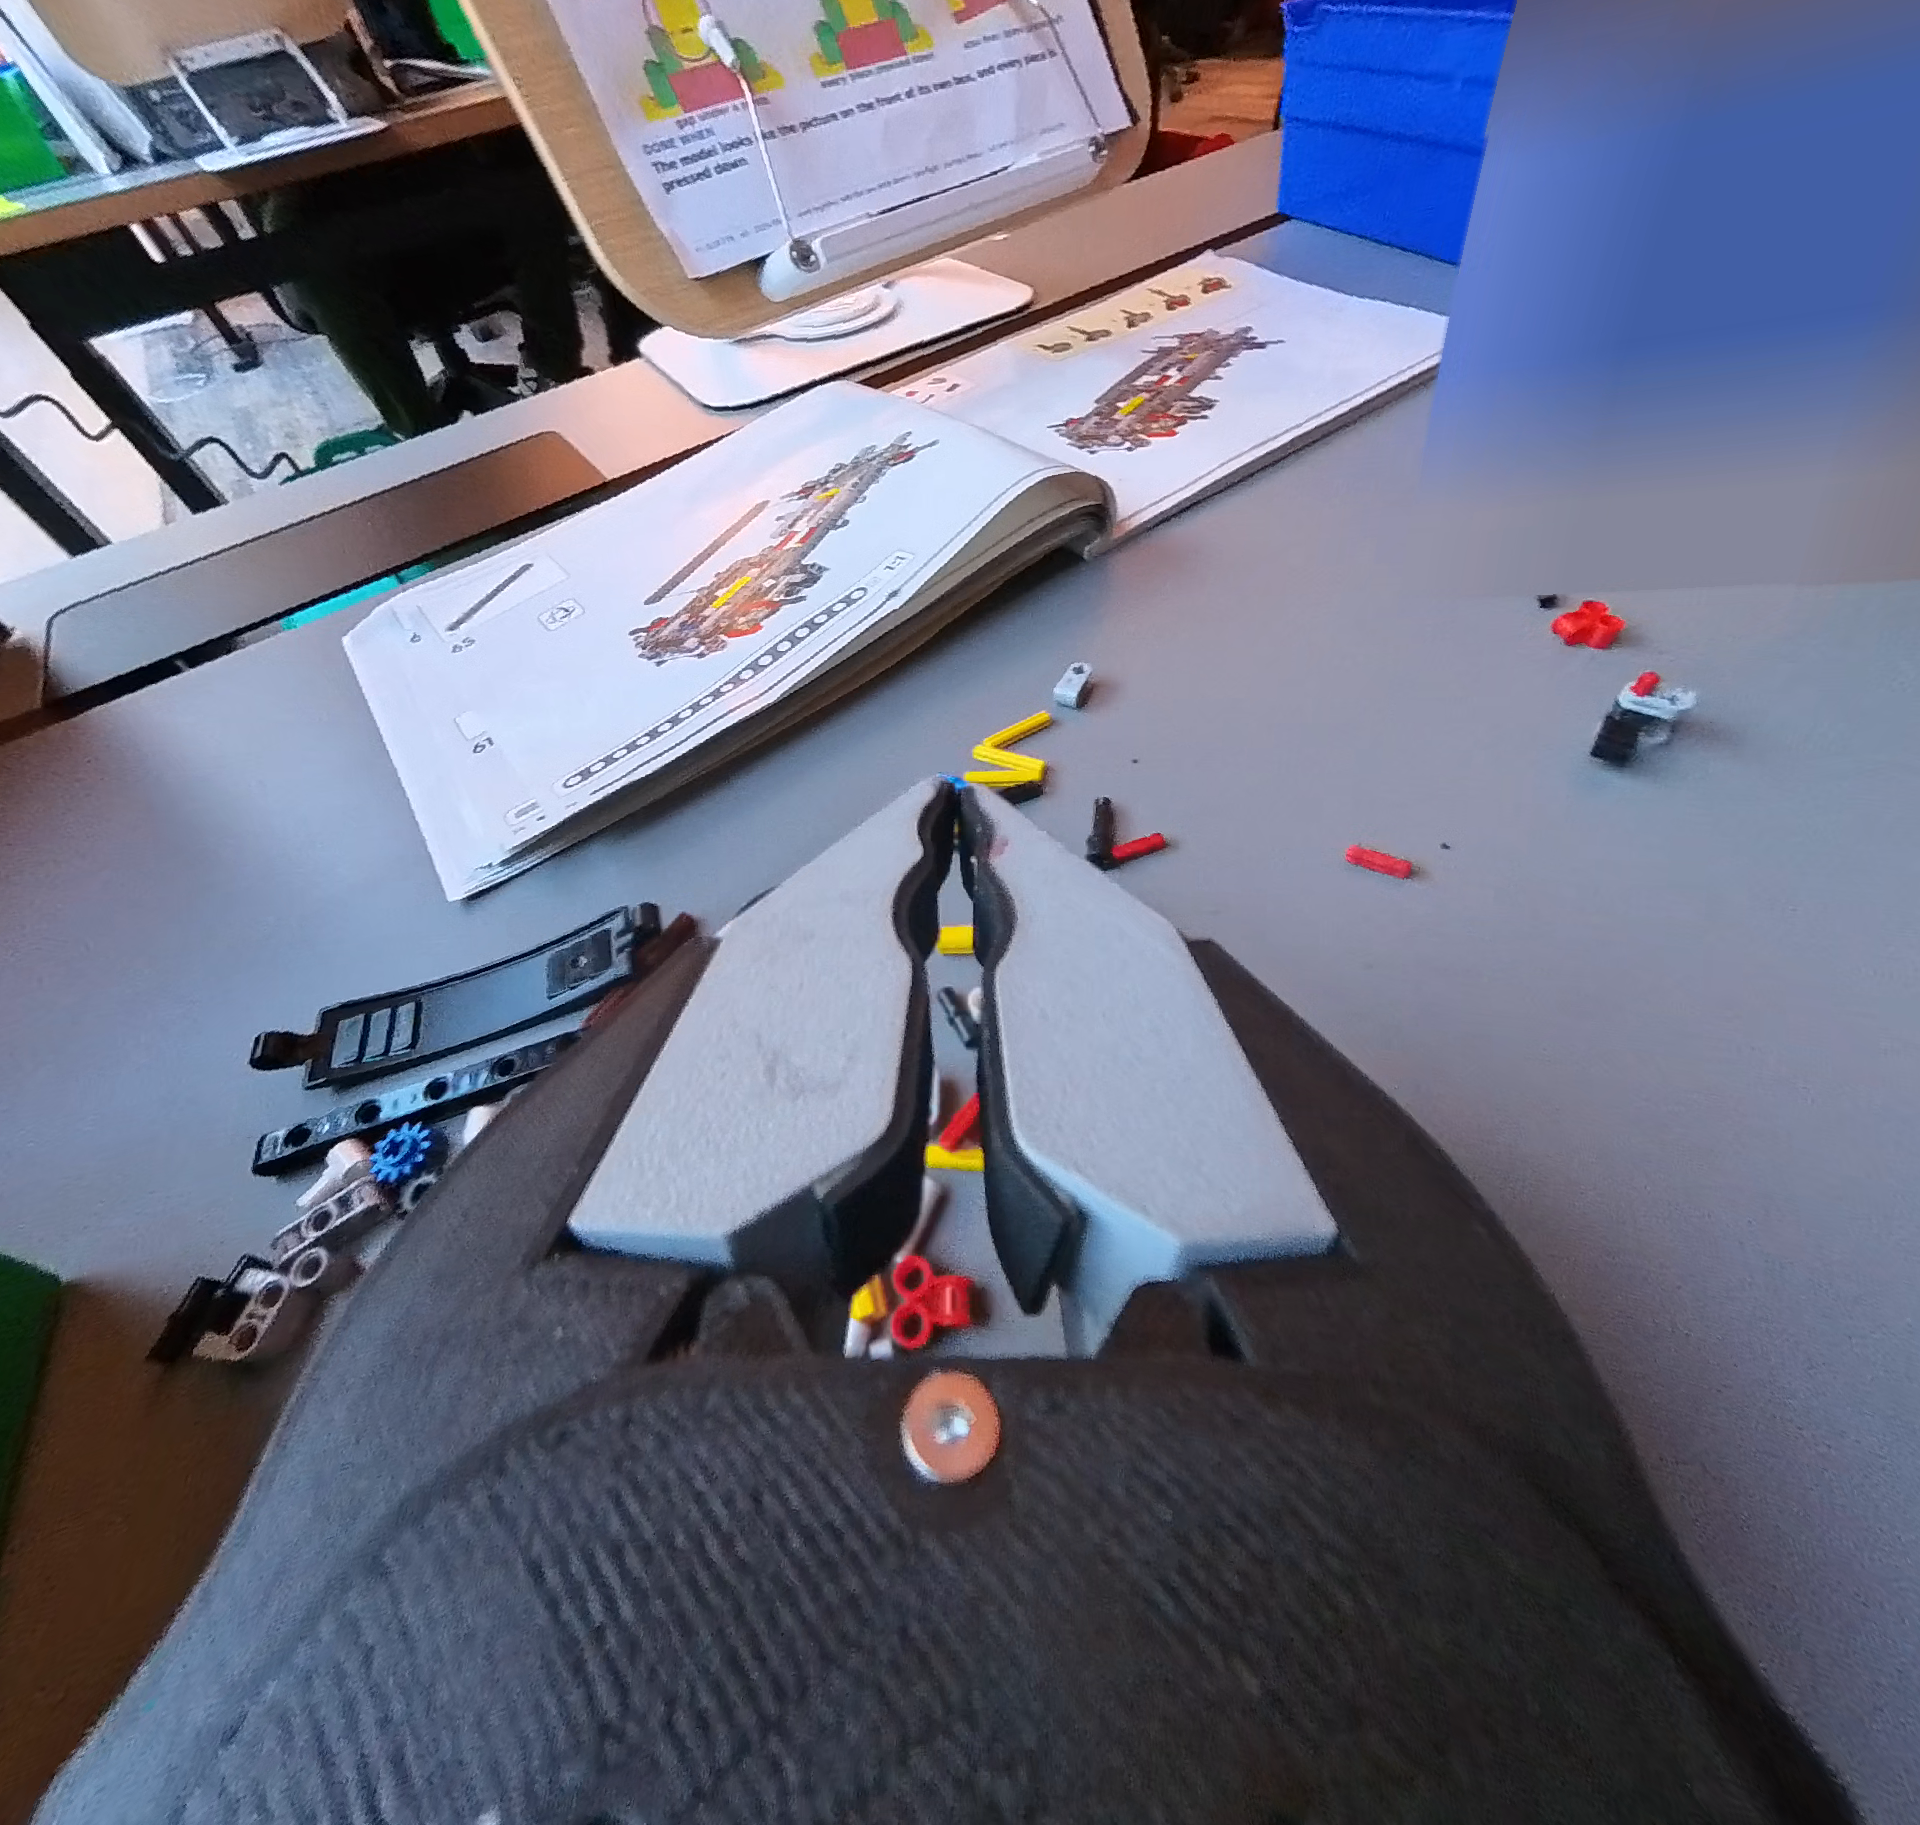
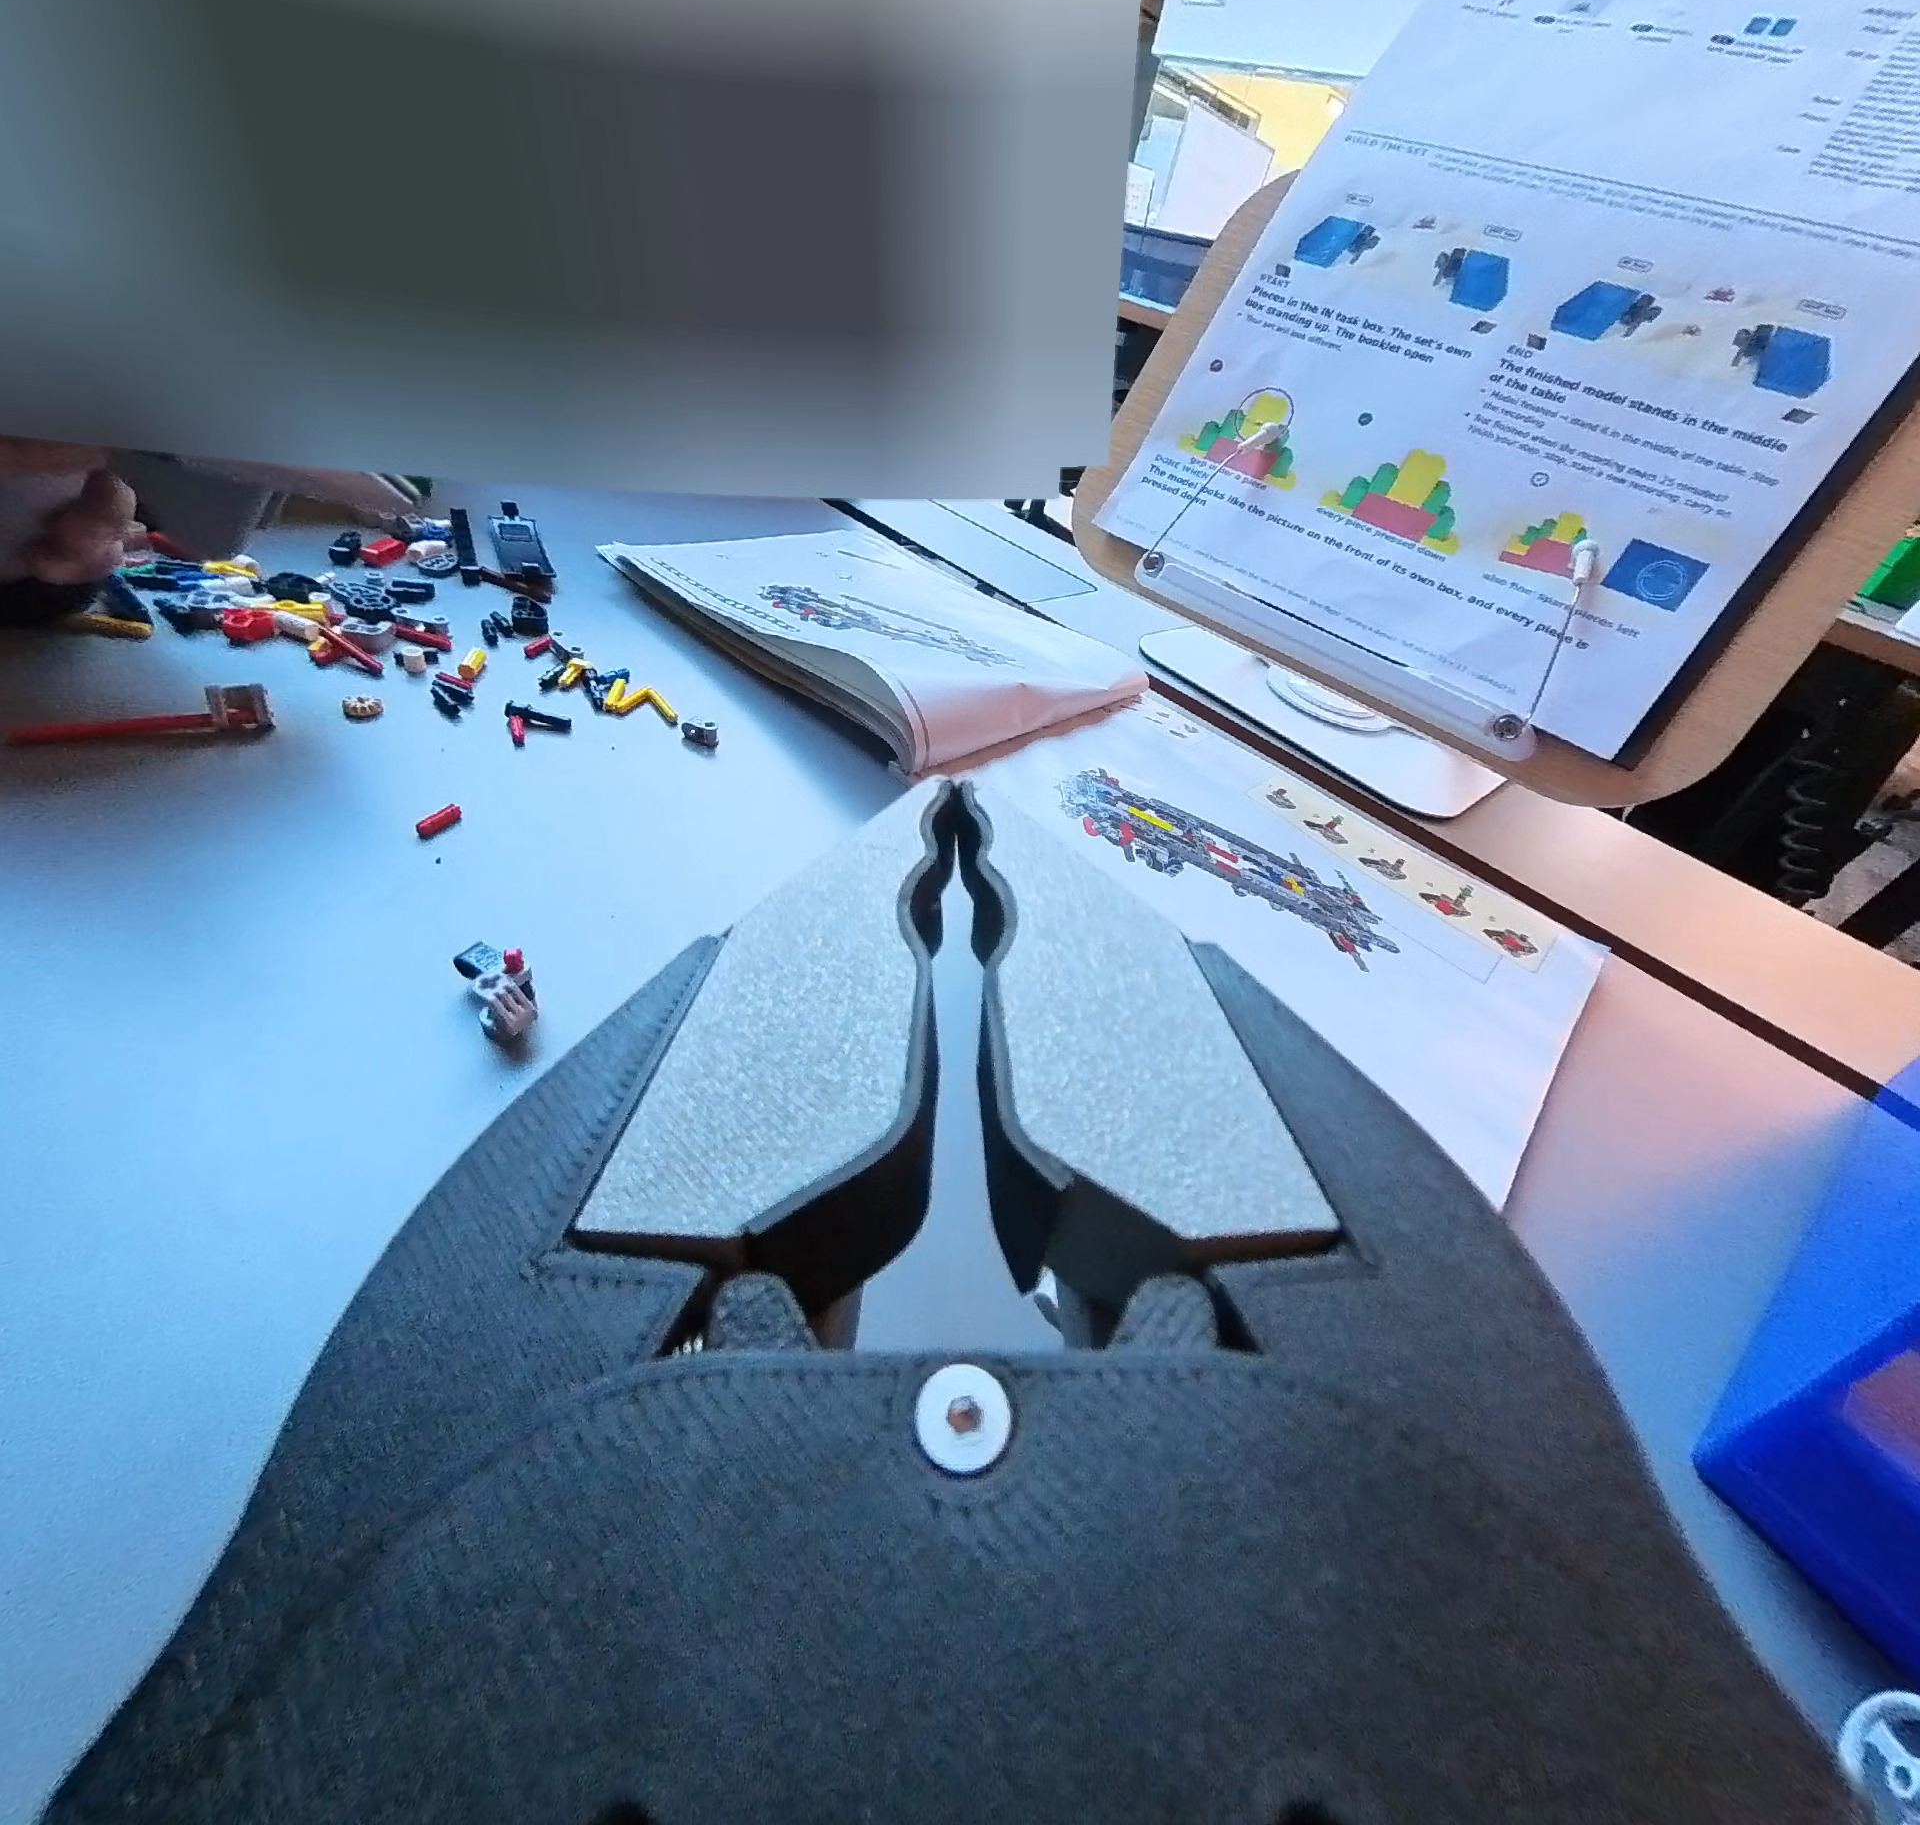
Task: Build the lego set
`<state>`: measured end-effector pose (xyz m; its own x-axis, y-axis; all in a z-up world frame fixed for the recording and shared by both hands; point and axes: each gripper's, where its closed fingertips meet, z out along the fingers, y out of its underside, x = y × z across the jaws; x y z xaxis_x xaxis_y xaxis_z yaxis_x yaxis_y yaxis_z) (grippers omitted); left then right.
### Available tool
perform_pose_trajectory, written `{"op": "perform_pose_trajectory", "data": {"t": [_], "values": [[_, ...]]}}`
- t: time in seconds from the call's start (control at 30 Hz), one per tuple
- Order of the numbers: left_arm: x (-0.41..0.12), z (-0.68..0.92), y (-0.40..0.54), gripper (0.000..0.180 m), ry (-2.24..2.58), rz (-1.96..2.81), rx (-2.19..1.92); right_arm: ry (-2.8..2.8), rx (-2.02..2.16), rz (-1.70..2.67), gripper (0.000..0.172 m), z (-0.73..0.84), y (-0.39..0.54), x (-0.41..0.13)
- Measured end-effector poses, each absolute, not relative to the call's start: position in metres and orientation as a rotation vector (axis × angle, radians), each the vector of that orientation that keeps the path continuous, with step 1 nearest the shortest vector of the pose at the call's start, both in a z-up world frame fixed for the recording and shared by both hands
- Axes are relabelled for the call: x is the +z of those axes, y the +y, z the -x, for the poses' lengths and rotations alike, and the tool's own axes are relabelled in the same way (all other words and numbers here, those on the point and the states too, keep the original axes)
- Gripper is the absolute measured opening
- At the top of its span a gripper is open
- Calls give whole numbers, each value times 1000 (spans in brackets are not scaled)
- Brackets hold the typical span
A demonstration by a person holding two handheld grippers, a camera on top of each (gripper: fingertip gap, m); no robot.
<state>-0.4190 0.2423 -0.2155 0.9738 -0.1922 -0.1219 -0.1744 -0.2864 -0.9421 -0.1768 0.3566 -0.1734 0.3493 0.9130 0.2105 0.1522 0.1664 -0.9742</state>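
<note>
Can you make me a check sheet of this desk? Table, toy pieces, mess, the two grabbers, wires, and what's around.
Surface: grey table, mostly bare on the right.
Job's things: open booklet; loose pieces piled at the left.
Clutter: stray red pin; small grey-and-red bit; yellow rods.
Grippers: left gripper shut, over the pieces; right gripper shut, over the booklet's edge.
Cables: thin wires holding a sheet on the stand.
Surroundings: blue bin; more desks behind.

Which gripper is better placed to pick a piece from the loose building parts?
Probably the left gripper: shut, it sits right over the pile of parts, beside the yellow rods. The right gripper, also shut, hovers by the open booklet.
</note>
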Motion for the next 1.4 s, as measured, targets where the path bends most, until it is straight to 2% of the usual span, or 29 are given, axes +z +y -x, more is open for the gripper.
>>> {"op": "perform_pose_trajectory", "data": {"t": [0.6,0.9,1.07,1.4], "values": [[-220,407,242,0,337,1887,2,-1114,658,1276,0,171,357,-170],[-180,474,215,0,179,1913,123,-1111,667,1275,0,172,354,-170],[-165,499,185,21,122,2042,131,-1123,652,1267,0,175,350,-170],[-178,514,155,21,83,2170,84,-1122,643,1278,0,176,351,-173]]}}
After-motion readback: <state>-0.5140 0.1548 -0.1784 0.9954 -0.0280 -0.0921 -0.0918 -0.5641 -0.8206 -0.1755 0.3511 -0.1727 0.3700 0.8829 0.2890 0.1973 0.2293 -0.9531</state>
